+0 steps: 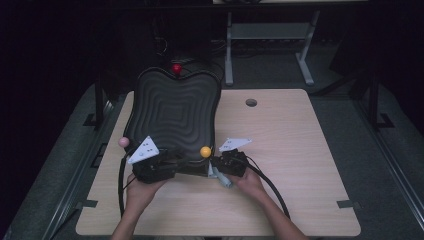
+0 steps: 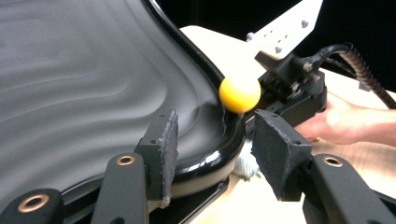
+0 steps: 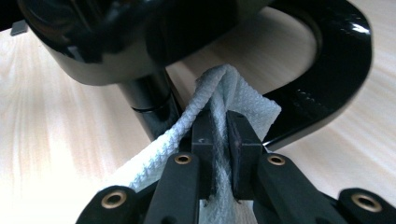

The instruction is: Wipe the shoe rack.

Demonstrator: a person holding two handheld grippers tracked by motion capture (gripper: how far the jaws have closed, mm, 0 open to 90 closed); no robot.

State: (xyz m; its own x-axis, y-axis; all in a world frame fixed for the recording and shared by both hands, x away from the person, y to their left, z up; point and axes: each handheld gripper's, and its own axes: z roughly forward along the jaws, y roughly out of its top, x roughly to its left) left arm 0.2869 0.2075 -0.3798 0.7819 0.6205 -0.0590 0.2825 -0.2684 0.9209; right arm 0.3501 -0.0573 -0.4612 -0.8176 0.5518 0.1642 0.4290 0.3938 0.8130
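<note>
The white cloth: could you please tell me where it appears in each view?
High view: white cloth low centre, by the right hand-held gripper.
Left gripper view: a pale corner under the black tray rim.
Right gripper view: centre, pinched between the jaws.
Shared landmark: the tray's glossy rim.

The tray (image 1: 172, 112) stands on the table (image 1: 300, 150), toward its left half, with its near edge facing me. My left hand-held gripper (image 1: 167, 167) sits at the tray's near edge, its jaws either side of the rim. My right hand-held gripper (image 1: 216, 170) lies just right of it, clamping a cloth (image 3: 219, 102) under the tray's near right corner. One ball (image 1: 205, 151) sits at that corner, another (image 1: 123, 142) at the near left, a third (image 1: 176, 68) at the far edge.
</note>
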